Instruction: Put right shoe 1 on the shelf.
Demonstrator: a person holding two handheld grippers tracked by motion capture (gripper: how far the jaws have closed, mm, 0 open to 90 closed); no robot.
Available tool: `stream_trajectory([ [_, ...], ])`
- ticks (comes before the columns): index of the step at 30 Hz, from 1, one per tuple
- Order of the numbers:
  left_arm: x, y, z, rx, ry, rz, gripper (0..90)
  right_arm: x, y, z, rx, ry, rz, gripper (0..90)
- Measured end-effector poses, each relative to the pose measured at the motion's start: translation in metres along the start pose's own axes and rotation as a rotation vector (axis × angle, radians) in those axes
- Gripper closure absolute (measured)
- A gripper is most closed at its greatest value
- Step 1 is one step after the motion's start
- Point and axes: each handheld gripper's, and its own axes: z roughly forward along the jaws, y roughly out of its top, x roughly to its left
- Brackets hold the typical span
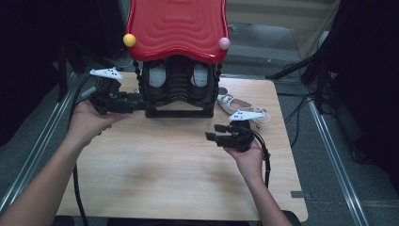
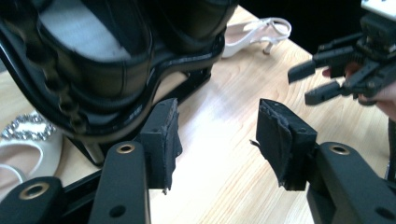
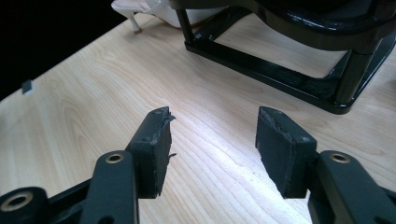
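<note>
Pale wooden table (image 1: pixel 155 165) amid dark surroundings; left tongs (image 1: pixel 141 102) and right tongs (image 1: pixel 214 132) both released

A pale wood-grain worktop (image 1: pixel 179 160) with rounded corners fills the middle of the frame. At its upper centre stands a black shoe rack with a red wavy top (image 1: pixel 178 94). Right of it lies a white strappy heeled sandal (image 1: pixel 235 106).

Sandal (image 1: pixel 235 104) right of rack (image 1: pixel 178 110), on table (image 1: pixel 155 165)
</note>
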Motion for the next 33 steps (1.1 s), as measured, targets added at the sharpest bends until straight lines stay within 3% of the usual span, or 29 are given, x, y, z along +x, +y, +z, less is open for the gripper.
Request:
stream_trajectory([
  [5,0.004,-0.024,0.005,0.002,-0.035,0.002,57.7,-0.004,0.000,0.007,-0.008,-0.004,0.004,47.3],
  [10,0.006,-0.048,0.013,0.018,-0.036,0.012,63.4,-0.008,0.003,0.014,-0.005,-0.012,0.007,48.3],
  [13,0.009,-0.060,0.018,0.036,-0.038,-0.027,66.0,-0.011,0.003,0.015,-0.007,-0.012,0.010,48.3],
  [15,0.011,-0.068,0.021,0.023,-0.066,-0.085,68.5,-0.014,0.002,0.017,-0.003,-0.016,0.007,48.6],
  [16,0.012,-0.072,0.022,0.018,-0.070,-0.090,69.8,-0.015,0.002,0.018,-0.004,-0.019,0.007,48.8],
  [21,0.017,-0.088,0.027,0.019,-0.060,-0.102,77.1,-0.021,0.000,0.023,0.017,-0.034,0.011,49.5],
  [24,0.024,-0.098,0.028,0.025,-0.062,-0.137,78.4,-0.020,-0.003,0.024,0.032,-0.051,-0.001,49.5],
  [30,0.036,-0.110,0.028,0.032,-0.024,-0.125,85.2,-0.022,-0.003,0.023,0.033,-0.058,-0.002,49.4],
  [33,0.043,-0.116,0.030,0.036,-0.024,-0.140,87.9,-0.023,-0.004,0.022,0.035,-0.058,0.005,49.5],
])
